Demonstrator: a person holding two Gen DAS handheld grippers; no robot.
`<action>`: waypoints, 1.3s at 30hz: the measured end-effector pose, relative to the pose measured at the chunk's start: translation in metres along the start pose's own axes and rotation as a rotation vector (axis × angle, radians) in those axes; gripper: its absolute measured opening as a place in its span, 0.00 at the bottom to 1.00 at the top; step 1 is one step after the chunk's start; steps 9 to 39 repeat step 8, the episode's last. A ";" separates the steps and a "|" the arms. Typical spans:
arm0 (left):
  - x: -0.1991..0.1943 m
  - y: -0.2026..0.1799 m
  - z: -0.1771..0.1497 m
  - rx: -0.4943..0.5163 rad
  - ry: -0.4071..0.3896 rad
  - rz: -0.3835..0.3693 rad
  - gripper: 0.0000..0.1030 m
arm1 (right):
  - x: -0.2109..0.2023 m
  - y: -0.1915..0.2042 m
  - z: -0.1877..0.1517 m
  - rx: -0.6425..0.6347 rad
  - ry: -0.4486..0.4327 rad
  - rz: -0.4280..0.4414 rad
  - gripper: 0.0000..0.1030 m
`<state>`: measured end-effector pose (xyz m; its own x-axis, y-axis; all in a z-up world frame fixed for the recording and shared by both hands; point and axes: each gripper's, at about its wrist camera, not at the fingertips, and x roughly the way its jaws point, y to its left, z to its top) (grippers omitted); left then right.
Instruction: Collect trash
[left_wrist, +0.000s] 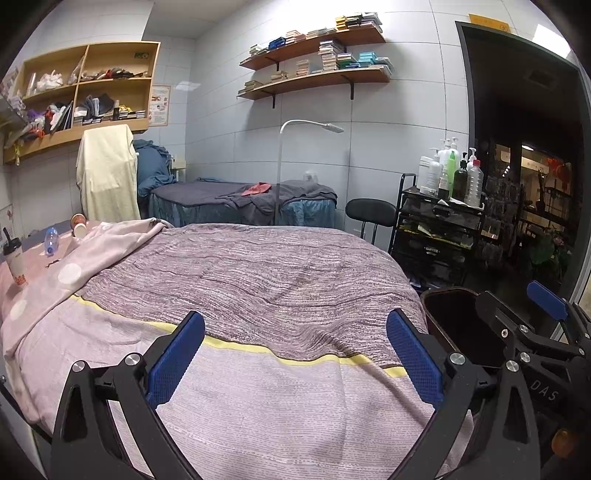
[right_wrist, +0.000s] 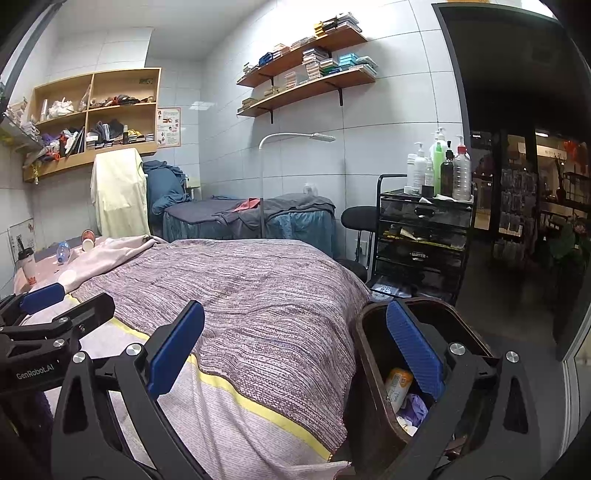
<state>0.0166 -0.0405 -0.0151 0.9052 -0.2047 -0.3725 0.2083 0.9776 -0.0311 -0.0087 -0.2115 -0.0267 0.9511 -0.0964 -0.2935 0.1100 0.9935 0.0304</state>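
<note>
Your left gripper (left_wrist: 295, 354) and right gripper (right_wrist: 295, 347) both gape, holding nothing; the trash bin (right_wrist: 369, 369) sits beside the bed (right_wrist: 258, 295), its contents half hidden; cups (left_wrist: 79, 225) lie far off, blurred.

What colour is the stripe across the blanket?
Yellow stripe on the blanket, clearest in the left wrist view.
</note>
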 end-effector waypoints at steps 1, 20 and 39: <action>0.001 0.000 0.000 -0.001 0.001 0.000 0.94 | 0.000 0.000 0.000 0.000 0.000 0.001 0.94; 0.001 0.001 0.000 -0.001 0.004 0.001 0.94 | 0.001 -0.001 0.000 0.001 0.002 0.001 0.94; 0.001 0.001 0.000 -0.001 0.004 0.001 0.94 | 0.001 -0.001 0.000 0.001 0.002 0.001 0.94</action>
